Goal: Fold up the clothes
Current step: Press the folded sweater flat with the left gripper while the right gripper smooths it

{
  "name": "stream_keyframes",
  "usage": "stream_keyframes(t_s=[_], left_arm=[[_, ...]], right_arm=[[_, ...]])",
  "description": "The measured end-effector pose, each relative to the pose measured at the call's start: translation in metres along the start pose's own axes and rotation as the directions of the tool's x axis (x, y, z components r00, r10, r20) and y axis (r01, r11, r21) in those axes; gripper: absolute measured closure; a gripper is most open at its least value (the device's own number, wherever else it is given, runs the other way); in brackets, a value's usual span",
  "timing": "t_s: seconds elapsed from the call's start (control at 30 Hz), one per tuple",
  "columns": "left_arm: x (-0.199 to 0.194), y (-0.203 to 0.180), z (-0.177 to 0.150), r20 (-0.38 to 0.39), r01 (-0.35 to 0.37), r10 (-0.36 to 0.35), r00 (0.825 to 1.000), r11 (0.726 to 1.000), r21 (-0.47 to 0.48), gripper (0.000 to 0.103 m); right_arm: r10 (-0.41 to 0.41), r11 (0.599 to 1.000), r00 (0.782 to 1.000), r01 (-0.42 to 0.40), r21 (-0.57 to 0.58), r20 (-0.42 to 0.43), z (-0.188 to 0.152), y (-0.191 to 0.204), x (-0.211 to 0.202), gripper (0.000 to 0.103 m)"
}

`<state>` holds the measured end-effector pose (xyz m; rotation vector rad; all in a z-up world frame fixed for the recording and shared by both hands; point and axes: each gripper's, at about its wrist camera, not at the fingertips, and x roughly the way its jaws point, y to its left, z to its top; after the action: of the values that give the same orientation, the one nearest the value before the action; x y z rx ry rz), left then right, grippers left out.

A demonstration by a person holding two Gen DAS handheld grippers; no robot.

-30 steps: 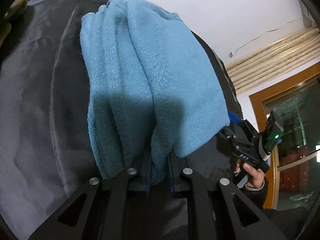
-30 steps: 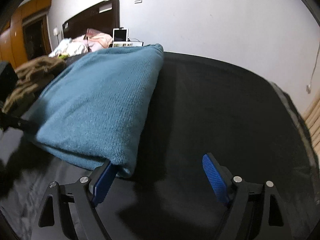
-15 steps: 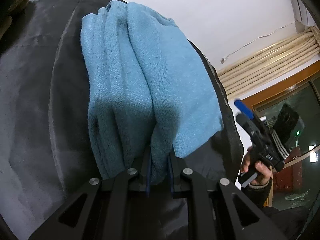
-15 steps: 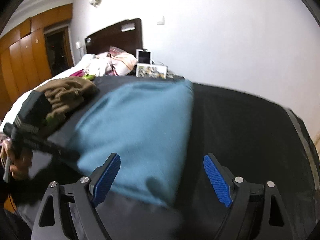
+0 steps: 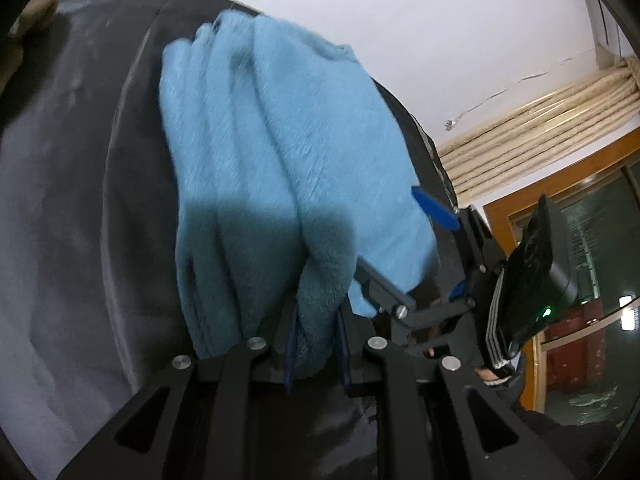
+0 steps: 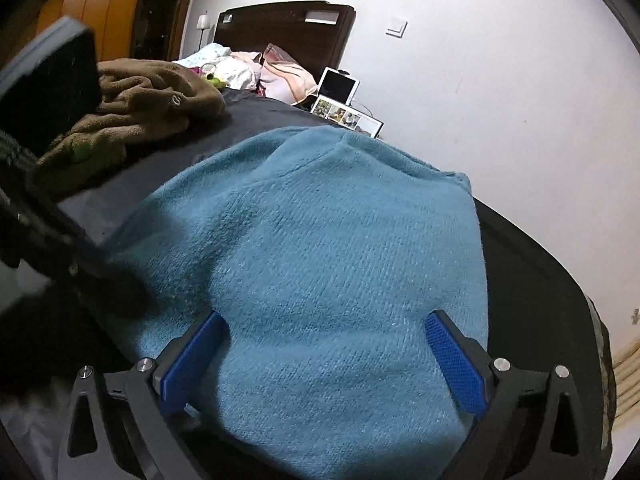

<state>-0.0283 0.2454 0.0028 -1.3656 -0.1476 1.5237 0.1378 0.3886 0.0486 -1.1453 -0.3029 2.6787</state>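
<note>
A folded blue sweater (image 5: pixel 288 168) lies on the black bed cover (image 5: pixel 72 208). My left gripper (image 5: pixel 317 350) pinches a thick fold at the sweater's near edge; its jaws are opening, with the fabric still filling the gap. The right gripper (image 6: pixel 324 364) is opening wide, one blue pad either side of the sweater's (image 6: pixel 328 248) near edge, neither pressing on the knit. From the left wrist view the right gripper (image 5: pixel 390 228) hangs over the sweater's right corner, close to my left fingers. The left gripper (image 6: pixel 120 292) is a dark blur at the sweater's left edge.
A crumpled brown garment (image 6: pixel 140 108) lies on the cover at far left. Pillows and clothes (image 6: pixel 248 68) pile up by the dark headboard, with a tablet (image 6: pixel 338 86) and a photo sheet (image 6: pixel 346 116) behind the sweater. A white wall runs along the cover's far edge (image 6: pixel 520 272).
The right gripper left the sweater's right corner, swung left and rolled, and now straddles the near edge with wider jaws, closer to my left gripper. The left gripper's jaws parted slightly.
</note>
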Motion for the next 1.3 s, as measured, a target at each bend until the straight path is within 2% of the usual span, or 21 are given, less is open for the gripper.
stream_keyframes(t_s=[0.07, 0.27, 0.37, 0.53, 0.6, 0.8, 0.93, 1.03, 1.13, 1.3], left_arm=[[-0.005, -0.007, 0.006, 0.022, -0.001, 0.001, 1.0, 1.0, -0.001, 0.079], [-0.025, -0.017, 0.048, 0.138, 0.011, -0.005, 0.99, 0.999, -0.039, 0.058], [-0.016, -0.024, 0.071, 0.153, -0.04, 0.047, 0.987, 0.998, -0.049, 0.055], [0.02, -0.021, 0.093, 0.091, -0.17, 0.178, 0.98, 0.982, -0.088, 0.054], [0.03, -0.016, 0.094, 0.085, -0.215, 0.225, 0.971, 0.971, -0.105, 0.054], [0.03, -0.006, 0.092, 0.111, -0.192, 0.209, 0.972, 0.97, -0.146, 0.056], [0.029, -0.007, 0.083, 0.138, -0.216, 0.23, 0.963, 0.97, -0.11, 0.072], [0.024, 0.0, 0.077, 0.155, -0.176, 0.193, 0.969, 0.977, -0.118, 0.077], [0.023, 0.007, 0.076, 0.161, -0.151, 0.171, 0.972, 0.98, -0.128, 0.079], [0.024, -0.003, 0.069, 0.185, -0.193, 0.21, 0.96, 0.976, -0.104, 0.079]], right_arm=[[0.005, 1.0, 1.0, -0.005, 0.008, -0.001, -0.001, -0.001, 0.0, 0.0], [0.01, 1.0, 1.0, -0.01, 0.011, -0.001, 0.005, 0.005, 0.007, 0.0], [0.019, 1.0, 1.0, -0.019, 0.014, 0.001, 0.004, 0.004, 0.005, 0.0], [0.029, 0.999, 1.0, -0.029, 0.015, 0.007, 0.003, 0.003, 0.004, 0.0], [0.035, 0.999, 0.999, -0.036, 0.014, 0.01, 0.003, 0.003, 0.003, 0.0], [0.04, 0.999, 0.999, -0.04, 0.002, 0.013, 0.001, 0.004, 0.002, 0.0], [0.04, 0.999, 0.999, -0.04, -0.005, 0.013, 0.0, 0.005, 0.002, 0.0], [0.041, 0.999, 0.999, -0.041, -0.007, 0.013, 0.0, 0.005, 0.003, 0.0], [0.038, 0.999, 0.999, -0.038, -0.012, 0.011, -0.001, 0.005, 0.003, 0.0], [0.035, 0.999, 0.999, -0.035, -0.014, 0.011, -0.002, 0.006, 0.002, 0.0]])
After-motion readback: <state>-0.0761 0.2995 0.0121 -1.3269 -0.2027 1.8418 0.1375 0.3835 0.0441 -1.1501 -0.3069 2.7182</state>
